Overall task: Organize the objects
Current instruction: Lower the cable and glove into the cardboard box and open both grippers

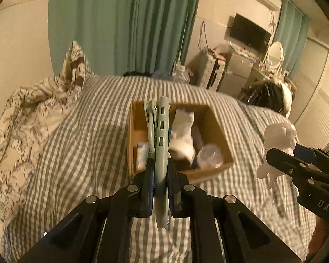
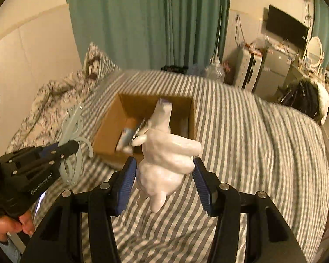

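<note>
My left gripper (image 1: 160, 171) is shut on a pale green folding clothes hanger (image 1: 161, 135), held edge-on above the near side of an open cardboard box (image 1: 219, 131); it also shows in the right wrist view (image 2: 73, 131). My right gripper (image 2: 164, 171) is shut on a white animal figurine (image 2: 164, 153), held above the bed just in front of the box (image 2: 107, 131); the figurine also shows in the left wrist view (image 1: 278, 140). Inside the box lie a white sock (image 1: 183, 131), a plastic lidded cup (image 1: 209, 155) and a small packet (image 1: 141, 155).
The box rests on a grey-striped bed cover (image 1: 76, 153). A rumpled patterned duvet and pillow (image 1: 33, 109) lie at the left. Green curtains (image 1: 125, 22) hang behind. A black bag (image 1: 267, 96) sits at the bed's right end, with cabinets, a TV and a mirror beyond.
</note>
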The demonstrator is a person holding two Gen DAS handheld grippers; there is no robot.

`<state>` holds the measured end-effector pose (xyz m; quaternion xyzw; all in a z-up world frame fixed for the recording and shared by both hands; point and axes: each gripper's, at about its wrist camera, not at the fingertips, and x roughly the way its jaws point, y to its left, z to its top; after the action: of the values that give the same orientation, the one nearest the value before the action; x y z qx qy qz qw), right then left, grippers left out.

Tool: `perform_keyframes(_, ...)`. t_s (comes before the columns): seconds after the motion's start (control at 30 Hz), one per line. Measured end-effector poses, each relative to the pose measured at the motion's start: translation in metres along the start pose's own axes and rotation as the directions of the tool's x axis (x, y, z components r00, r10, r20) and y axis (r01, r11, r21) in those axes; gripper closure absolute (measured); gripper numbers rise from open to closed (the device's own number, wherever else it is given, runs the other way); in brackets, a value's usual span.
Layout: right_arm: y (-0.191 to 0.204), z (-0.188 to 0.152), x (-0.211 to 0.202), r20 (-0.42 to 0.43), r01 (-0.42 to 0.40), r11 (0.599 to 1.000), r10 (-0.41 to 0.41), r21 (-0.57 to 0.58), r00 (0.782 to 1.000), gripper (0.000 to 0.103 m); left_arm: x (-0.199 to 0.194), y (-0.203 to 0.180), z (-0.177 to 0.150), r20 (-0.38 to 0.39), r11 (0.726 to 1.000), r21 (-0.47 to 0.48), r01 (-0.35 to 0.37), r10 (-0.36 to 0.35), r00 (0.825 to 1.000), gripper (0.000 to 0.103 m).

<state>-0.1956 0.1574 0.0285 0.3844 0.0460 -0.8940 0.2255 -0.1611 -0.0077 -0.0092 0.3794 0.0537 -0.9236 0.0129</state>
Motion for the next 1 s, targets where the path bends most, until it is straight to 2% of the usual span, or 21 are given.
perform_keyframes(0.27, -0.013, 0.051, 0.012, 0.045, 0.01, 1.0, -0.011, 0.016, 0.999, 0.051, 0.021, -0.017, 0.036, 0.023, 1.0, 0.018, 0.015, -0.016, 1.0, 0.093)
perform_keyframes(0.57, -0.042, 0.091, 0.082, 0.019, 0.004, 0.997, -0.005, 0.074, 1.0, 0.051, 0.088, -0.026, 0.059, -0.03, 0.997, 0.074, -0.007, 0.009, 1.0, 0.093)
perform_keyframes(0.83, -0.056, 0.083, 0.156, -0.067, -0.037, 0.993, 0.044, 0.111, 0.997, 0.05, 0.151, -0.015, 0.05, -0.12, 0.998, 0.055, 0.005, 0.002, 0.993, 0.093)
perform_keyframes(0.9, -0.054, 0.079, 0.167, -0.065, -0.059, 0.991, 0.067, 0.122, 0.996, 0.05, 0.161, -0.012, 0.045, -0.143, 0.999, 0.047, 0.008, -0.001, 0.99, 0.093)
perform_keyframes(1.0, -0.052, 0.076, 0.168, -0.036, -0.05, 0.992, 0.054, 0.118, 0.998, 0.046, 0.166, -0.007, 0.042, -0.164, 1.0, 0.03, 0.006, -0.001, 0.987, 0.091)
